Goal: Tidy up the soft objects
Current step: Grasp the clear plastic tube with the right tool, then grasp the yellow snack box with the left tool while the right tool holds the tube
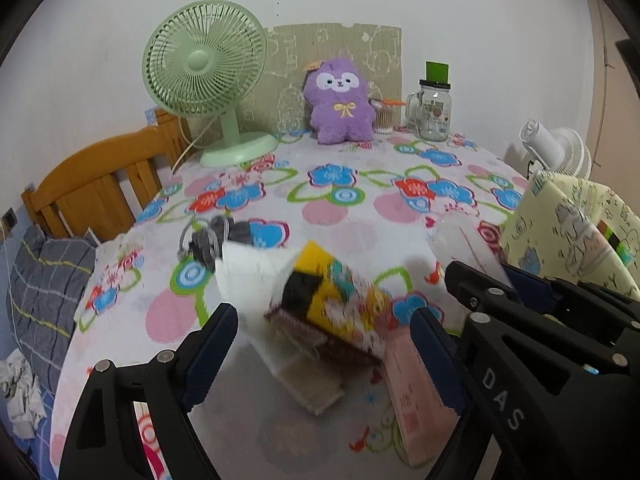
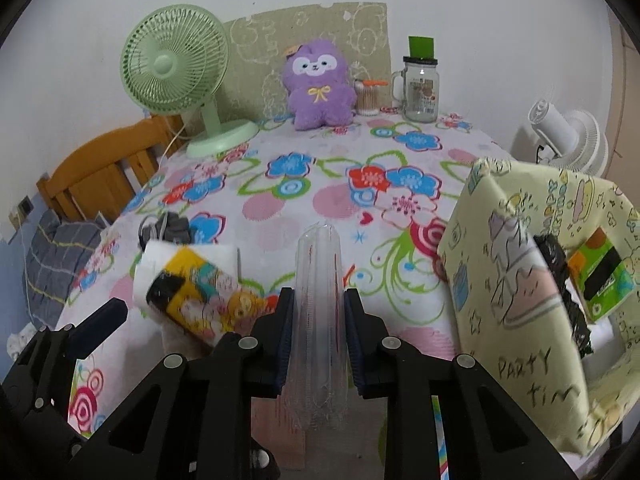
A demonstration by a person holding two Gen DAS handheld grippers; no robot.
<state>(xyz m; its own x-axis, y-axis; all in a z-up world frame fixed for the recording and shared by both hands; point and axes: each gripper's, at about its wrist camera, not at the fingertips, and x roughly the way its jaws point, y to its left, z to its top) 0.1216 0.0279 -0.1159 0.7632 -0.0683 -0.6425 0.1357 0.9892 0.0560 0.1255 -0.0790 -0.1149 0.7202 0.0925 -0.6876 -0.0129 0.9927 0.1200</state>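
My right gripper is shut on the upright edge of a clear plastic bag. In the left wrist view it shows at the right. My left gripper stands open and wide. Between its fingers, blurred, lie a yellow tissue pack with a black strip, a white tissue bundle and a pink carton. Hazy plastic covers them, and the pads do not press on anything I can see. The same pack sits left of my right gripper. A purple plush sits at the back.
A flowered cloth covers the table. A pale yellow paper-covered box at the right holds a green tissue pack. At the back stand a green fan, a glass jar and a cotton swab tub. Grey cable lies left.
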